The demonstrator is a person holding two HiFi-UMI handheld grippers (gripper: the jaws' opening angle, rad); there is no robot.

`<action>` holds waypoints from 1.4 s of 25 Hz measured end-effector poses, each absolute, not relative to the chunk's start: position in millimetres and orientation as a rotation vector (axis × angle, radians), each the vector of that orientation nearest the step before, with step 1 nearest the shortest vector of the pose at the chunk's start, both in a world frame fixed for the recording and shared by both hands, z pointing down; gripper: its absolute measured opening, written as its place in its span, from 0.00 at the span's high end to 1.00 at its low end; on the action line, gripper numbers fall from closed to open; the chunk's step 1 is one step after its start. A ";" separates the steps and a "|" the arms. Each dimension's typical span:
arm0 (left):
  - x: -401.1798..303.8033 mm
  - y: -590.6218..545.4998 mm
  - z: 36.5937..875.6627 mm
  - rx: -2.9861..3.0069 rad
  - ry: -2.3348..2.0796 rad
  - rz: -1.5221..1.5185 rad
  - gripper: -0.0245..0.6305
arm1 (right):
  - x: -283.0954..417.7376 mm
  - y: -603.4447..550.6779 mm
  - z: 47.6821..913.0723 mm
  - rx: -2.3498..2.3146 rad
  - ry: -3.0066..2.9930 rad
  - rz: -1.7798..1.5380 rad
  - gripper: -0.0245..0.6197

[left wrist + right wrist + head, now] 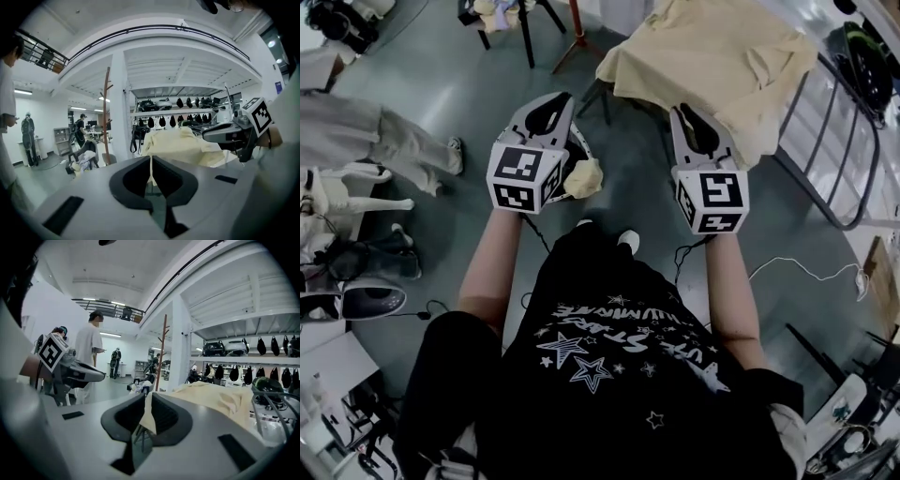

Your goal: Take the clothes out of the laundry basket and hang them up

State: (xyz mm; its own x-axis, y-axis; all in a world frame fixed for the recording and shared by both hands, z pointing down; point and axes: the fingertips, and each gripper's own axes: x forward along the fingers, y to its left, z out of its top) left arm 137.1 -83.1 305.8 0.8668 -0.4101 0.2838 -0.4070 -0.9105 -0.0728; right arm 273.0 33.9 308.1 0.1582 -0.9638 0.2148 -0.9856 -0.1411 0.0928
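The yellow shirt [712, 56] lay spread over the drying rack [842, 122], in front and to the right. The left tool [151, 159] was shut tight and held nothing. The right tool [147, 397], near the shirt's edge, was almost shut too. Yellow showed in its thin gap, but I think that was the shirt behind it. The shirt looked soft, light and floppy, so pinching a shoulder or the hem would work best. A lump of yellow cloth [584, 176] sat low beside the left tool.
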 end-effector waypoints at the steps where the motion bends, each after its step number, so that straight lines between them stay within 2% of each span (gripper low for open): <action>1: 128.7 -85.2 314.4 -3.028 0.672 -0.495 0.92 | 264.0 30.5 318.2 2.202 -1.914 0.175 0.88; 9: 74.9 -103.4 401.7 -3.074 0.563 -0.738 0.91 | 201.0 9.5 423.1 2.177 -1.838 0.482 0.90; 14: 50.6 -111.9 464.2 -3.058 0.318 -0.927 0.91 | 166.3 25.7 490.9 2.278 -1.657 0.731 0.91; 21: 33.1 -97.6 549.9 -3.004 0.002 -1.117 0.91 | 131.0 62.7 568.1 2.417 -1.405 0.915 0.91; 30: 58.1 -77.9 652.6 -2.967 -0.072 -1.289 0.91 | 115.1 103.9 655.5 2.412 -1.298 1.048 0.91; 35: 90.3 -74.7 706.4 -2.923 -0.060 -1.359 0.84 | 132.0 117.0 696.7 2.408 -1.291 1.077 0.92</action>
State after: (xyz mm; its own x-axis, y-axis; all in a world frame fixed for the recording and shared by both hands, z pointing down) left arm 90.3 -74.7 706.4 0.6447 0.0681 0.7614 -0.0009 -0.9960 0.0898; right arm 132.0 117.0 696.7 0.3513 -0.6387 0.6846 -0.7881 -0.5965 -0.1521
